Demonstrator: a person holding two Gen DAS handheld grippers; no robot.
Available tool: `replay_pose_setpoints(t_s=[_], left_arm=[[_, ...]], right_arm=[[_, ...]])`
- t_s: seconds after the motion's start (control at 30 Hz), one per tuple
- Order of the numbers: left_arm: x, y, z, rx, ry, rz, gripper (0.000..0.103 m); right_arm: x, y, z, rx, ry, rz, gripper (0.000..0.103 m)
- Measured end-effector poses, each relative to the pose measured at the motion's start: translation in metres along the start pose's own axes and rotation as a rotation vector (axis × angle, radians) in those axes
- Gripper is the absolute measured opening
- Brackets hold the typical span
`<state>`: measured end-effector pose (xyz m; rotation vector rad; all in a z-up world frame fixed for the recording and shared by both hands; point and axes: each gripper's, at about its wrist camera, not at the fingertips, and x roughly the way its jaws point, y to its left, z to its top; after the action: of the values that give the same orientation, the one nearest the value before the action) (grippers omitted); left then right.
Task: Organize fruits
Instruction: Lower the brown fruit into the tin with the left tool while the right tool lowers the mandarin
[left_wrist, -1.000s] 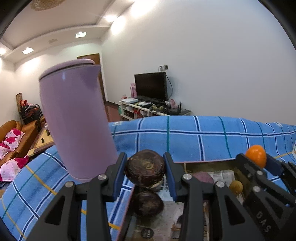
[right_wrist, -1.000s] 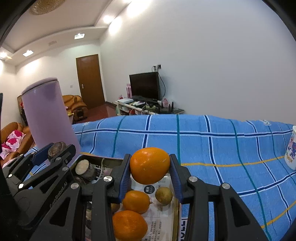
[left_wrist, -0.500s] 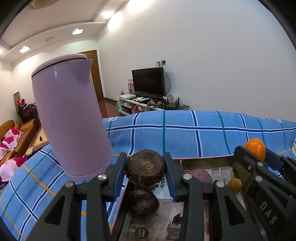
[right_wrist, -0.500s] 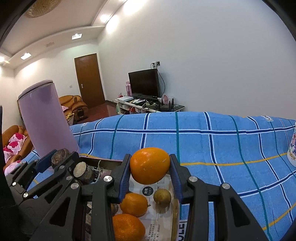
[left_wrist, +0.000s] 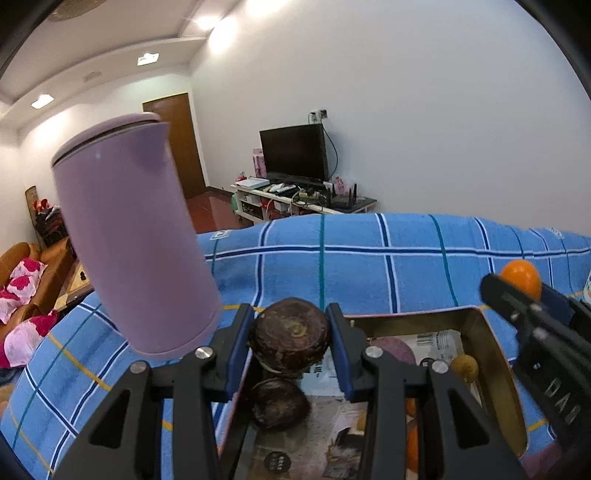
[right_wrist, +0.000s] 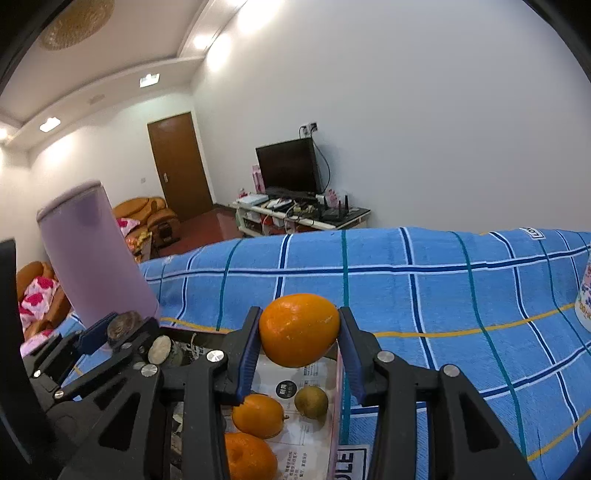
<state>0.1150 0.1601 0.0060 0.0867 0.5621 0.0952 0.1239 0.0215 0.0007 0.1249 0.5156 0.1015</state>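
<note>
Left wrist view: the left gripper (left_wrist: 290, 341) clamps a rough, dark-brown round fruit (left_wrist: 290, 338) above the paper-lined box (left_wrist: 491, 347), its underside hidden; a smooth lilac kettle (left_wrist: 136, 240) stands left of the box. The right gripper (right_wrist: 299, 332) grasps a glossy, dimpled orange (right_wrist: 299, 328) over the box, whose near end is cut off.

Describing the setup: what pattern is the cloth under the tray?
Blue checked tablecloth, with white, navy, teal and yellow lines; right wrist view.
</note>
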Motion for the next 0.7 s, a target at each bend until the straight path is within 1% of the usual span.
replay_pose_setpoints(t_s=[0.1, 0.17, 0.43, 0.63, 0.7], left_arm=[[0.01, -0.005, -0.002, -0.001, 0.045, -0.007, 0.042], [0.014, -0.006, -0.004, 0.004, 0.058, -0.017, 0.042], [0.021, -0.009, -0.007, 0.033, 0.084, -0.031, 0.042], [0.029, -0.01, -0.011, 0.052, 0.12, -0.011, 0.042], [0.028, -0.012, -0.011, 0.062, 0.111, -0.006, 0.042]], right_arm=[[0.012, 0.001, -0.004, -0.006, 0.053, 0.003, 0.043], [0.019, 0.003, -0.006, -0.017, 0.079, 0.005, 0.043], [0.032, 0.007, -0.007, -0.036, 0.114, 0.008, 0.043], [0.038, 0.015, -0.007, -0.07, 0.153, 0.012, 0.043], [0.039, 0.016, -0.007, -0.073, 0.163, 0.01, 0.043]])
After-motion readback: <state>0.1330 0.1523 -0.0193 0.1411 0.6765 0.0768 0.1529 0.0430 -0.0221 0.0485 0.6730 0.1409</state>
